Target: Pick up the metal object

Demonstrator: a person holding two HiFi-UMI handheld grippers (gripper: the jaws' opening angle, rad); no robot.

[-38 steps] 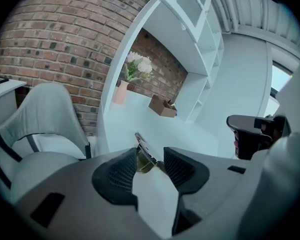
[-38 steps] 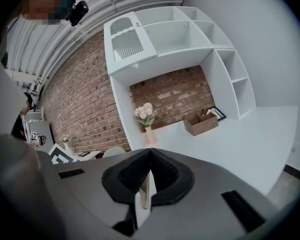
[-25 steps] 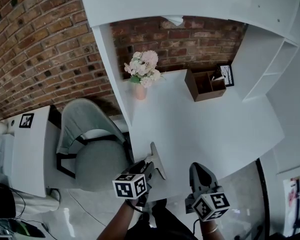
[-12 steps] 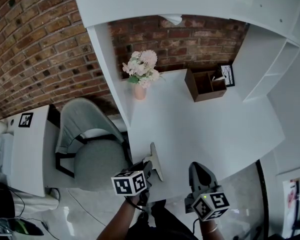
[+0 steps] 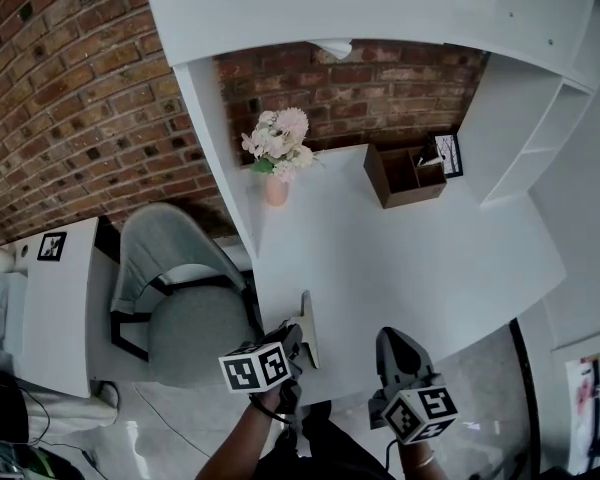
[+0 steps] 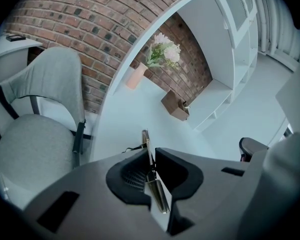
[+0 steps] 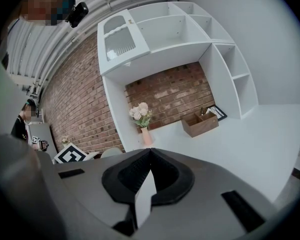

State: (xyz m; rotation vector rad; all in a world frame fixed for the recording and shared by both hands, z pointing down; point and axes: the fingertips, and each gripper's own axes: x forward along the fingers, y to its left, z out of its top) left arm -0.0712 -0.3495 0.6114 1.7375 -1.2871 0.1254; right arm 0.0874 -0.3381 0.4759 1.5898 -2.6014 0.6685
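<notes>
The left hand-held gripper (image 5: 293, 334), jaws just closing, pinches the thin silvery metal strip (image 6: 148, 148) at six o'clock; it should squeeze firmly before lifting.

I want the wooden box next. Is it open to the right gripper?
Probably yes: only bare desk lies between the right gripper and the box, though the box sits far back and the jaws are together.

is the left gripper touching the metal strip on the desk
Touching. The left gripper view shows the jaws of the left gripper, which have just been closing, pinching the metal strip between them.
</notes>
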